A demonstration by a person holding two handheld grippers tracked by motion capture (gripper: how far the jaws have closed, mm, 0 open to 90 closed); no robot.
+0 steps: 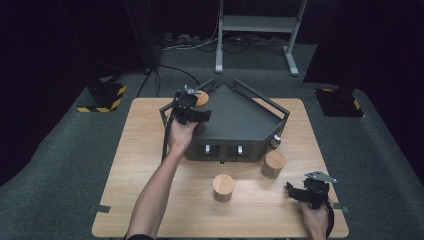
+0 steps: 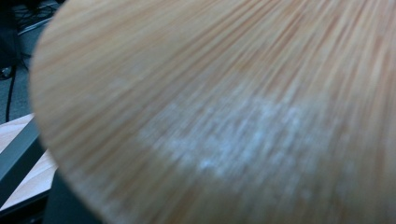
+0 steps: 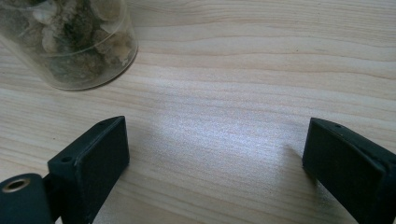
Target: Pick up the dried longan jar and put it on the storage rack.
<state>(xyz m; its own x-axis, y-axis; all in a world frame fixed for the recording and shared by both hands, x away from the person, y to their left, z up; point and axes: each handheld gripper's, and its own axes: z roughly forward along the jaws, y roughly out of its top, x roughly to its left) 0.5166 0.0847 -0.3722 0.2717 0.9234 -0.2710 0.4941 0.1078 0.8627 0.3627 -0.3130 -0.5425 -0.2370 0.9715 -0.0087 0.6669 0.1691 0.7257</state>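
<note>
A wooden-lidded jar point(image 1: 202, 98) sat at the back left corner of the dark tray point(image 1: 240, 120), the left gripper point(image 1: 192, 112) at it, its jaws' state impossible to tell. This looked like the placing step; next, let go cleanly. The right gripper point(image 3: 215, 154) rested wide open on the table point(image 1: 150, 150) near two more jars point(image 1: 223, 187).

Left arm stretched forward, left tool point(image 1: 196, 111) raised, right tool point(image 1: 300, 192) low, jaws spread wide apart

left tongs point(image 1: 192, 107): black, trailing cable | right tongs point(image 1: 300, 192): black, grey three-cornered plate | forearms: bare
</note>
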